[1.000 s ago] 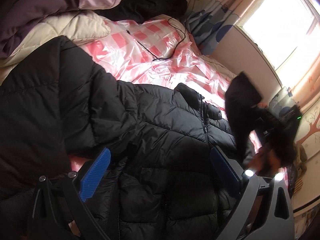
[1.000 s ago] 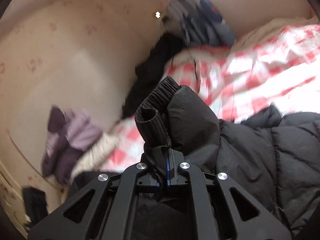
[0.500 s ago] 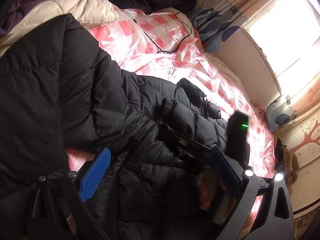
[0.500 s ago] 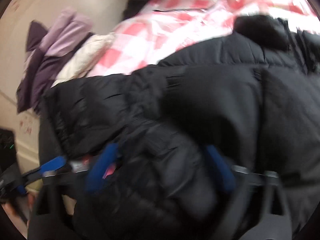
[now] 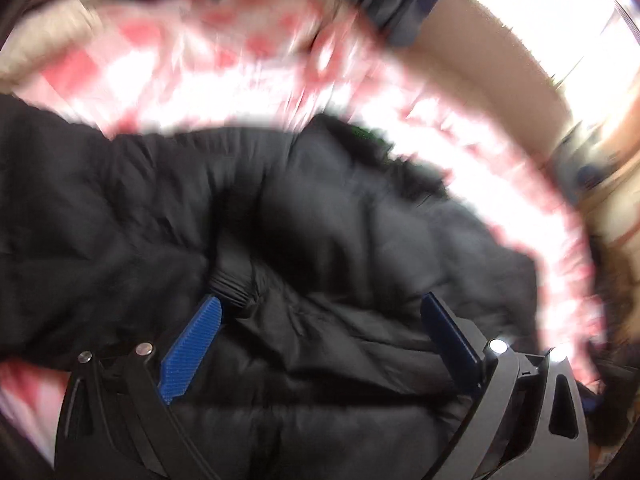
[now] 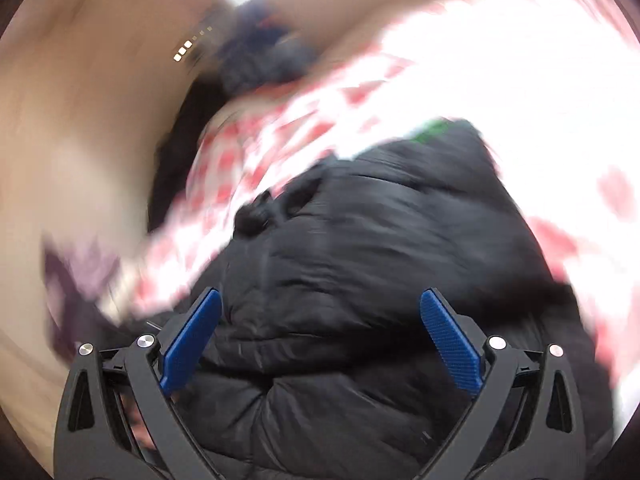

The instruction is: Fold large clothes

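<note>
A large black puffer jacket (image 5: 320,220) lies on the pink-and-white checked bed cover (image 5: 192,80). A ribbed sleeve cuff (image 5: 234,284) rests across the jacket's body near my left gripper's left pad. My left gripper (image 5: 320,312) is open and empty just above the jacket. In the right wrist view the jacket (image 6: 380,248) fills the middle, and my right gripper (image 6: 320,308) is open and empty over it. Both views are blurred by motion.
A purple and cream quilt (image 6: 80,276) lies at the left of the bed. Dark clothes (image 6: 180,132) are piled by the wall. A blue-patterned curtain (image 5: 396,4) hangs beside the bright window (image 5: 560,12). The beige wall (image 6: 80,120) runs behind the bed.
My right gripper let go of the sleeve cuff, which now lies folded across the jacket's body, and stands open. Both grippers have swung, blurring the views.
</note>
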### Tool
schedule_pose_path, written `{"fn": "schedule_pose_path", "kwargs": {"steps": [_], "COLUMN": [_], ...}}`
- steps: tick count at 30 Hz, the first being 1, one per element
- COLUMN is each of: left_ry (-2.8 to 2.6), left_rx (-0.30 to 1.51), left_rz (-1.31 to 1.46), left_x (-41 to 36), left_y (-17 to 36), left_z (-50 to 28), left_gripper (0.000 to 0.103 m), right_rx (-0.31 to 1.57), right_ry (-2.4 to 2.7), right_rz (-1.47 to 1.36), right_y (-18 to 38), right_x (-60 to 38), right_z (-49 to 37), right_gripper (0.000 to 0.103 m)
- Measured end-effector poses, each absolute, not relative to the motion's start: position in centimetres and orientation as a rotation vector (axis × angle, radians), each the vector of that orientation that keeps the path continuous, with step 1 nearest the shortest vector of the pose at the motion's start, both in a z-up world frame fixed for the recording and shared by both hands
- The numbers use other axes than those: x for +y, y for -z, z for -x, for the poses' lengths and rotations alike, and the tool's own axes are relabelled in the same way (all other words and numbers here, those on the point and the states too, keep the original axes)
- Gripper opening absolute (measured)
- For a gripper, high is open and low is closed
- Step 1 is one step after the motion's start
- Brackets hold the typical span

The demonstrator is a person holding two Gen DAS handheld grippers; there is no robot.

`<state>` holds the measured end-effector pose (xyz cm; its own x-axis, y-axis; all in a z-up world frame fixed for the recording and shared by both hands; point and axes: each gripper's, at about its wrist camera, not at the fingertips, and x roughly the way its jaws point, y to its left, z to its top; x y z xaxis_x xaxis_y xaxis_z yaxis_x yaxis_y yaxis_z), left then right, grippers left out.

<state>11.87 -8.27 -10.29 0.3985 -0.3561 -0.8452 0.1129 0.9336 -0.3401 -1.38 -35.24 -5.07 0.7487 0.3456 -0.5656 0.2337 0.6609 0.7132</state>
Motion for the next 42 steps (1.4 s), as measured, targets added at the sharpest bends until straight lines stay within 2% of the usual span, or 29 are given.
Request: {"fn": "schedule_pose_path", "kwargs": {"steps": [1, 3, 5, 9, 11, 14, 19, 24, 25, 26, 27, 28, 29, 36, 39, 42], "left_ry": [0.293, 0.287, 0.325, 0.406, 0.411, 0.372, 0.322, 0.278, 0.265, 0.252, 0.231, 0.222, 0.215, 0.133, -0.021, -0.120], "left_rx": [1.178, 1.175, 1.129, 0.933, 0.831, 0.800, 0.783, 0.705, 0.693, 0.683, 0.665, 0.647, 0.625, 0.380, 0.237, 0.182], "left_rz": [0.220, 0.174, 0.168, 0.164, 0.151, 0.111, 0.126, -0.016, -0.078, -0.129, -0.200, -0.258, -0.311, -0.662, -0.881, -0.994], "left_x": [-9.0, -9.5, -8.5, -2.5, 3.2, 10.7, 19.3, 21.9, 22.0, 21.7, 21.7, 21.7, 21.8, 18.4, 16.0, 15.0], "left_y": [11.9, 12.9, 10.7, 3.2, -0.9, -3.7, -4.5, -3.4, -2.9, -2.4, -1.9, -1.4, -1.1, 1.1, 3.2, 5.8], "left_z": [-12.6, -12.4, -10.4, -3.7, 0.5, 4.8, 10.6, 15.0, 15.5, 15.8, 16.4, 16.9, 17.4, 19.1, 18.4, 16.0], "left_gripper": [0.095, 0.095, 0.095, 0.095, 0.096, 0.096, 0.096, 0.096, 0.096, 0.096, 0.096, 0.096, 0.096, 0.095, 0.096, 0.096], "right_rx": [0.728, 0.725, 0.657, 0.582, 0.628, 0.760, 0.952, 1.140, 1.176, 1.180, 1.174, 1.157, 1.140, 1.049, 1.056, 1.073], "right_ry": [-0.076, -0.083, -0.203, -0.504, -0.644, -0.887, -1.065, -1.041, -1.084, -1.148, -1.196, -1.234, -1.273, -1.429, -1.436, -1.443], "right_rz": [-0.909, -0.973, -0.979, -0.685, -0.562, -0.384, -0.041, 0.042, 0.001, -0.049, -0.090, -0.130, -0.172, -0.495, -0.549, -0.586], "right_y": [6.2, 7.9, 6.2, 0.8, -0.3, -0.5, 1.3, 5.3, 5.8, 5.6, 5.1, 4.4, 3.7, -2.1, -3.1, -3.3], "right_x": [-36.0, -36.8, -37.2, -31.1, -25.4, -14.1, 2.9, 10.1, 10.6, 10.8, 10.8, 10.6, 10.7, 8.8, 8.8, 9.4], "right_z": [2.4, 3.6, 3.7, 4.5, 4.6, 3.8, 1.7, -2.6, -3.0, -3.0, -2.9, -2.6, -2.8, -3.8, -5.5, -6.5], "right_gripper": [0.096, 0.096, 0.096, 0.096, 0.096, 0.096, 0.096, 0.096, 0.086, 0.063, 0.053, 0.032, 0.016, 0.016, 0.016, 0.017]}}
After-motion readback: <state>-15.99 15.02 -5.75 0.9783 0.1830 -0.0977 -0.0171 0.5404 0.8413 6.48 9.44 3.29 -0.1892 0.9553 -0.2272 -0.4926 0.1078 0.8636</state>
